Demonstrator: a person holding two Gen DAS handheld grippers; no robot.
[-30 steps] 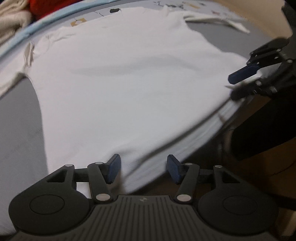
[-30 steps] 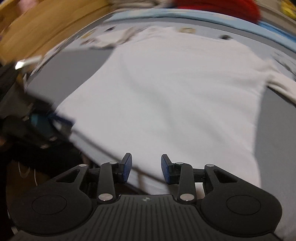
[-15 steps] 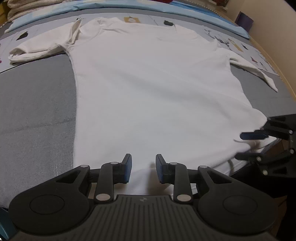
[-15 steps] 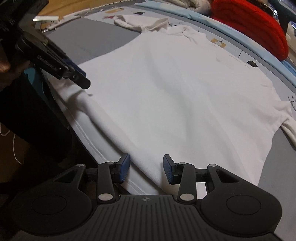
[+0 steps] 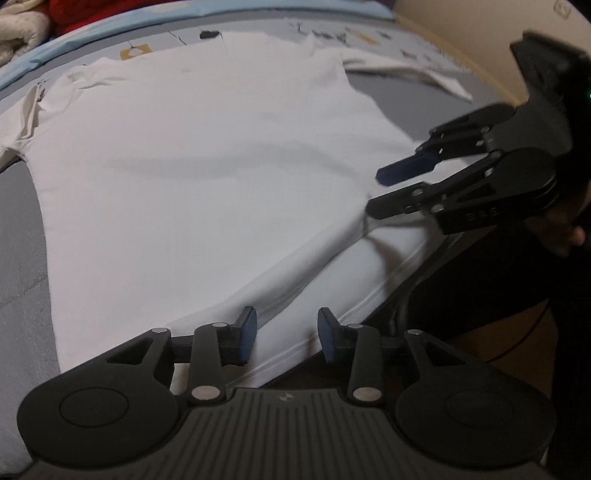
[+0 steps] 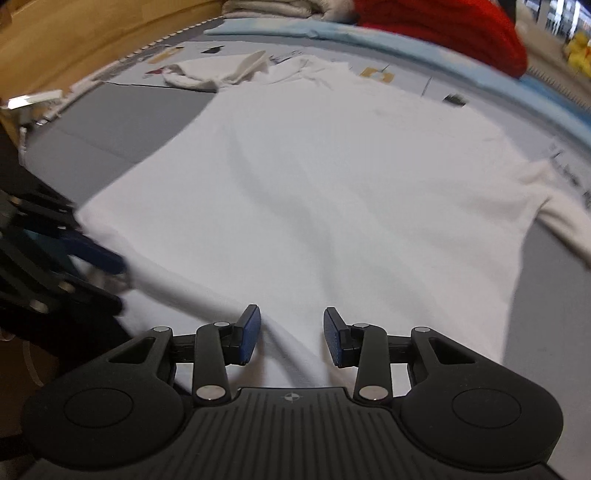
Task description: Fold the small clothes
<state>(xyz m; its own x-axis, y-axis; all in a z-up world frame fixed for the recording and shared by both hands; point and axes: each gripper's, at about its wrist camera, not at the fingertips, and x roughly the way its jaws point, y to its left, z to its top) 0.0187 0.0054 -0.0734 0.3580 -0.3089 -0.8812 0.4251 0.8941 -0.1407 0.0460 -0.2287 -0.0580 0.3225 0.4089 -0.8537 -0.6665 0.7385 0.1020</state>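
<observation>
A white T-shirt (image 5: 192,177) lies spread flat on a grey mat (image 5: 18,229), its hem at the near table edge. It also shows in the right wrist view (image 6: 332,192). My left gripper (image 5: 287,334) is open over the hem's left part, with the hem fabric between the blue pads. My right gripper (image 6: 291,339) is open over the hem's right part, with a raised fold of cloth between its pads. The right gripper also shows in the left wrist view (image 5: 384,192), open at the shirt's right corner. The left gripper appears blurred in the right wrist view (image 6: 96,266).
A red garment (image 6: 443,26) and folded pale clothes (image 6: 280,7) lie at the back on a light blue sheet (image 6: 406,44). The mat's patterned border (image 5: 332,37) runs behind the shirt. The table edge drops to a dark floor (image 5: 480,295) at the near right.
Both grippers have opened wider and shifted along the hem. The hem has bunched into a ridge between them. The views swung sideways and back.
</observation>
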